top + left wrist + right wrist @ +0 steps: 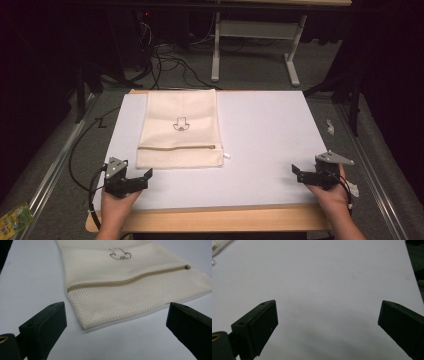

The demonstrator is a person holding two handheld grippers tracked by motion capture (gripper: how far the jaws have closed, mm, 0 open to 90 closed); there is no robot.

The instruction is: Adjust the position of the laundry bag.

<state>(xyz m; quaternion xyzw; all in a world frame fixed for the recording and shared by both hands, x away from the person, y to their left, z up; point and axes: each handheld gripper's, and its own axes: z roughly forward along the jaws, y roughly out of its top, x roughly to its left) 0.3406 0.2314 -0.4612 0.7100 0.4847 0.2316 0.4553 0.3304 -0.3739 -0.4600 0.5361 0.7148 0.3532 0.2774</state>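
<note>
A cream mesh bag (180, 130) lies flat on the left half of the white tabletop (270, 140), with a tan zipper (177, 147) across its near end and a small dark print (180, 123) in the middle. My left gripper (142, 179) rests just in front of the bag's near left corner, jaws open and empty. In the left gripper view the bag (120, 290) and its zipper (125, 282) lie just beyond the open left gripper (116, 312). My right gripper (299, 175) sits at the table's near right, open. The right gripper (327, 306) faces bare tabletop.
A wooden strip (225, 220) runs along the table's front edge. Cables (170, 65) and a white desk frame (255, 35) stand on the floor behind. A yellow-green packet (15, 217) lies on the floor at the near left. The bag's corner (219, 245) shows far off.
</note>
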